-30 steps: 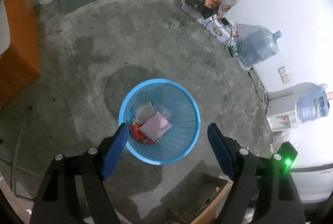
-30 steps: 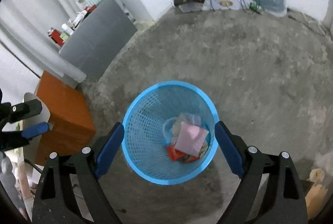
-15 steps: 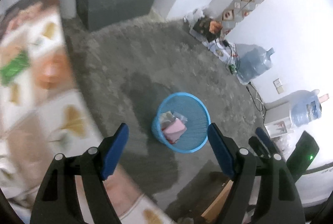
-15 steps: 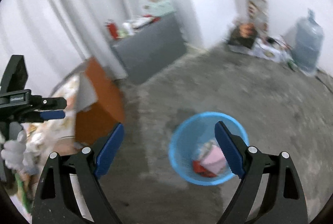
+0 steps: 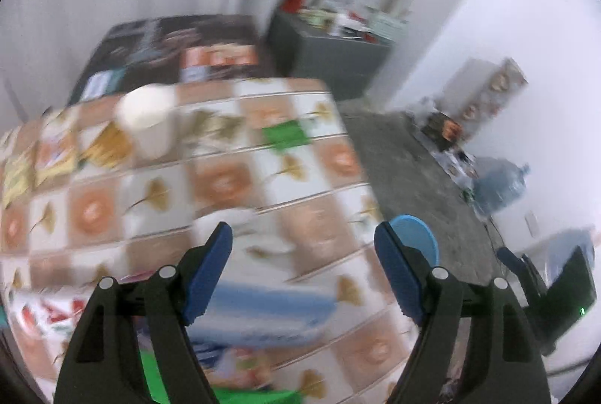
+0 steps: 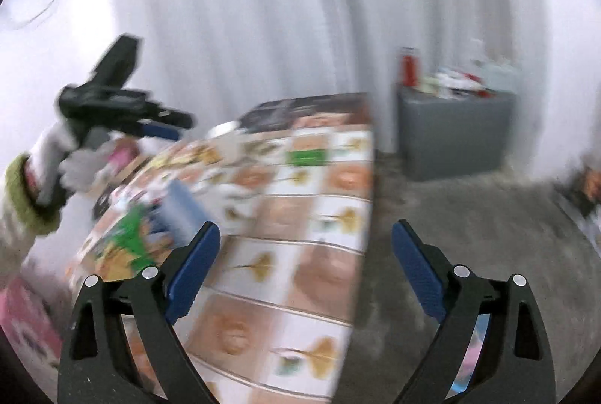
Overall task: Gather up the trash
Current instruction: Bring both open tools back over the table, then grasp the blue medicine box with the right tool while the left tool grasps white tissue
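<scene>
Evidently both tools had swung up and away from the blue mesh basket (image 5: 417, 238), which a second earlier filled both views from directly above with wrappers already inside. At this moment the basket showed only as a sliver on the concrete floor (image 5: 420, 178), past the corner of the desk (image 5: 225, 186), in the left wrist view; it was absent from the right wrist view. The left tool (image 5: 302, 272) stood spread with nothing between its blue pads, and the right tool (image 6: 306, 269) was likewise spread and empty. Both now faced the patterned desk, where remaining litter lay: a white paper cup (image 5: 148, 124), a green packet (image 5: 285, 135) and a blue-and-white wrapper (image 5: 270, 314) nearest the left tool. Heavy blur prevented finer identification. In my judgement one deposit was complete and the next pickup was beginning, with several items outstanding.
</scene>
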Demonstrator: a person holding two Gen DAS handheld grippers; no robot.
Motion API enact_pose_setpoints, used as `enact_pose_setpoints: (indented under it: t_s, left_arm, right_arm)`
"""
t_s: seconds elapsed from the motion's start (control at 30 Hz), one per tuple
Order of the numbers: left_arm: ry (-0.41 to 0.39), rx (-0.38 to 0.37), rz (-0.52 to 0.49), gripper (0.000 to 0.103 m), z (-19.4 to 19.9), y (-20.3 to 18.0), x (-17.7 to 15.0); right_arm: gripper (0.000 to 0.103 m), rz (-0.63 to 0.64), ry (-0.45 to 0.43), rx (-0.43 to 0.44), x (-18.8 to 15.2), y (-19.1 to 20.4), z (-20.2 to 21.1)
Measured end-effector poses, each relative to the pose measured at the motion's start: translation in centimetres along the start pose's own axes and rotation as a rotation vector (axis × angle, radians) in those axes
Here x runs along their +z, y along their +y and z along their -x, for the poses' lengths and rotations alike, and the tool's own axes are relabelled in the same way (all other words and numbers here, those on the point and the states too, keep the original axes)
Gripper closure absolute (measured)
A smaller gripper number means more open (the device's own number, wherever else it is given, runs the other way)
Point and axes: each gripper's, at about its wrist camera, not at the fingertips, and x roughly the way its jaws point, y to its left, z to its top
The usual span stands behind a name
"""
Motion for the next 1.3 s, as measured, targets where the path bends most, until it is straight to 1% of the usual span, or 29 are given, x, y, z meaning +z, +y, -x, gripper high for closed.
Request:
enact_pose_setpoints:
  t_s: [0.07,0.23,0.37,0.47,0.67,0.77,0.97,1.03,1.1,1.27,1.3]
  left_arm:
    - [0.015,0.023,0.058,0.027,0.0,3.4,-0.8]
    - [0.067,-0.003,0.157,0.027,-1.3,8.1,-2.6]
    - [0.110,-0.007,0.184,0.027,-2.9,9.8,-3.2]
    - [0.129,-0.022,0.202,0.027,-3.8,10.3,-3.1]
    - [0.143,-0.034,0.201,0.027,-4.9,10.6,-2.9]
    - [0.157,-0.035,0.219,0.027,-5.6,10.8,-2.7]
    - [0.184,-0.054,0.276,0.027,-6.8,11.2,-2.3]
    - [0.190,-0.058,0.283,0.027,-7.1,11.1,-2.3]
    - [0.197,-0.061,0.286,0.027,-7.4,10.9,-2.2]
    - [0.216,-0.059,0.282,0.027,-8.2,10.3,-2.3]
    - [0.220,-0.058,0.282,0.027,-8.4,10.1,-2.3]
  right_arm:
    - [0.015,0.043,0.032,0.044,0.6,2.0,-2.2]
    - [0.015,0.157,0.093,0.080,1.4,7.7,-7.4]
    - [0.015,0.296,0.119,0.072,1.4,11.7,-10.9]
    - [0.015,0.365,0.145,0.061,1.1,13.3,-13.0]
    - [0.015,0.489,0.181,0.045,0.0,15.4,-15.2]
    - [0.015,0.535,0.196,0.044,-0.2,16.1,-16.2]
    - [0.015,0.576,0.220,0.022,-0.7,16.6,-17.7]
    - [0.019,0.580,0.226,0.010,-0.9,16.7,-17.9]
    - [0.027,0.565,0.239,0.016,-1.0,16.4,-18.1]
    - [0.029,0.490,0.217,0.032,-0.5,15.2,-17.2]
    - [0.040,0.481,0.212,0.031,-0.5,15.0,-17.0]
